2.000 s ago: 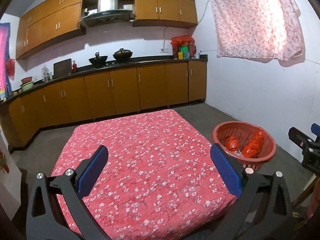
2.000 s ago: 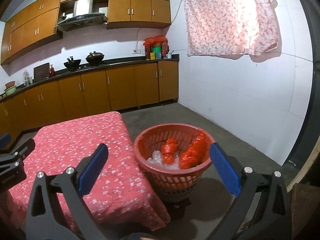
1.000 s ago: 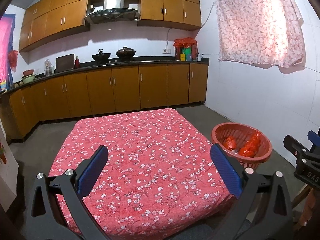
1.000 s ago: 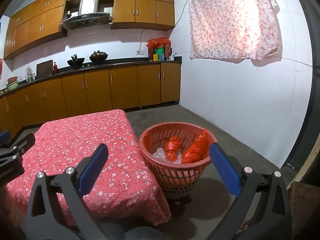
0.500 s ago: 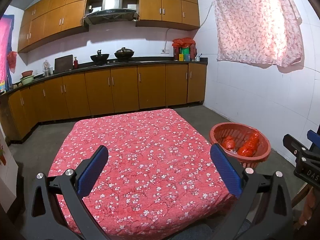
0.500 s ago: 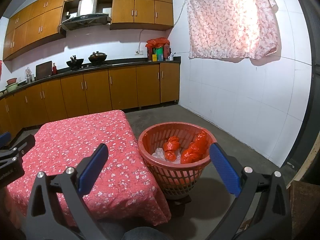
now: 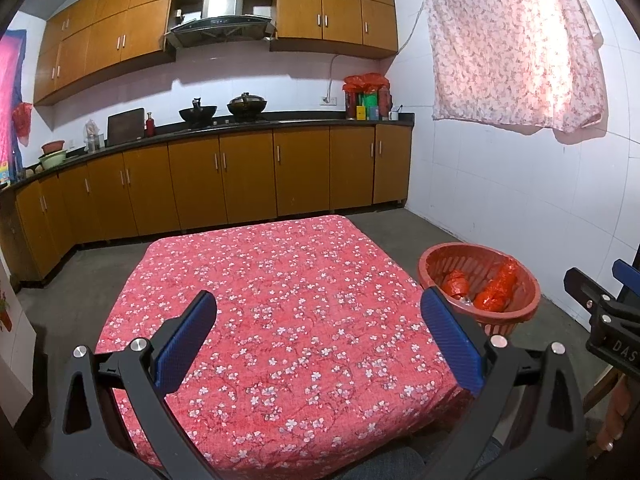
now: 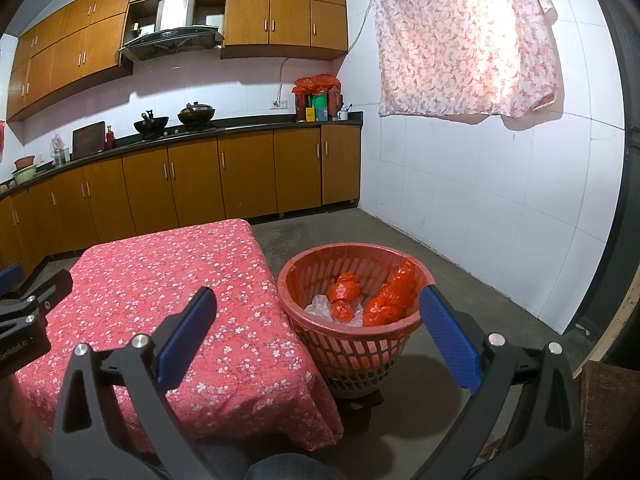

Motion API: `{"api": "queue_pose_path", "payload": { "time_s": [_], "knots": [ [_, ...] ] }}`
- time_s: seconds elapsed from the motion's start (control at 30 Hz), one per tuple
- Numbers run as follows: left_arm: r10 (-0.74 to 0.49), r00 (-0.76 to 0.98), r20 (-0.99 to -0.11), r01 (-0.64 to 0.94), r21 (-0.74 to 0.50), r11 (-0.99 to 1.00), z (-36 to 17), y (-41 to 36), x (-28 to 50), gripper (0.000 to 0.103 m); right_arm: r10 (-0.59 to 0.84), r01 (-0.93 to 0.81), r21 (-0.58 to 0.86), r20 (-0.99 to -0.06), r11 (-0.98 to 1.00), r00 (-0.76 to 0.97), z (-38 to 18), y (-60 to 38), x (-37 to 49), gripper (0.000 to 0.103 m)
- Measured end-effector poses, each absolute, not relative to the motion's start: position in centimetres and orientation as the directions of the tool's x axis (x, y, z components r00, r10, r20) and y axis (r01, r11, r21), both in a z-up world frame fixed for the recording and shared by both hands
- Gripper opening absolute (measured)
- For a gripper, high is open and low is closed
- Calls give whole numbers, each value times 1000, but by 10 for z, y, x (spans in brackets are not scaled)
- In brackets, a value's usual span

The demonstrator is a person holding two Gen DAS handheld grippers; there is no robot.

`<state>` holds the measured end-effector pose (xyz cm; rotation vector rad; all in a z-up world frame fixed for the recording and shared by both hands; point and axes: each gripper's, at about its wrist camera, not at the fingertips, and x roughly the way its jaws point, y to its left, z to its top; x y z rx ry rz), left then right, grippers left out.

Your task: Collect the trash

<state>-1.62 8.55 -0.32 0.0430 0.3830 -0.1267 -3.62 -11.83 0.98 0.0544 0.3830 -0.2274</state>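
Observation:
A red plastic basket (image 8: pixel 360 344) stands on the floor right of the table; it also shows in the left wrist view (image 7: pixel 520 312). It holds crumpled red plastic bags (image 8: pixel 390 300) and clear plastic (image 8: pixel 320 306). The table has a red flowered cloth (image 7: pixel 280 312) with nothing on it. My left gripper (image 7: pixel 318 336) is open and empty above the table's near edge. My right gripper (image 8: pixel 318 334) is open and empty, held back from the basket, near its left rim.
Brown kitchen cabinets (image 7: pixel 240 176) with a black counter run along the back wall, with pots (image 7: pixel 246 104) on it. A white tiled wall (image 8: pixel 500 200) with a hanging flowered cloth (image 8: pixel 460 40) is on the right. Grey floor surrounds the table.
Both grippers have drawn back and risen a little, so the table and basket look smaller. Both stay open and empty.

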Motion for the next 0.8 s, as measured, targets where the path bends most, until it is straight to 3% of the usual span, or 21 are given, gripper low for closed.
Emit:
{"api": "queue_pose_path", "payload": {
  "time_s": [0.8],
  "knots": [
    [-114,914,-389,129,13,992,-7,90,-14,101,-207,228,10,-378,974,902,9,-118,-34,99]
  ]
}}
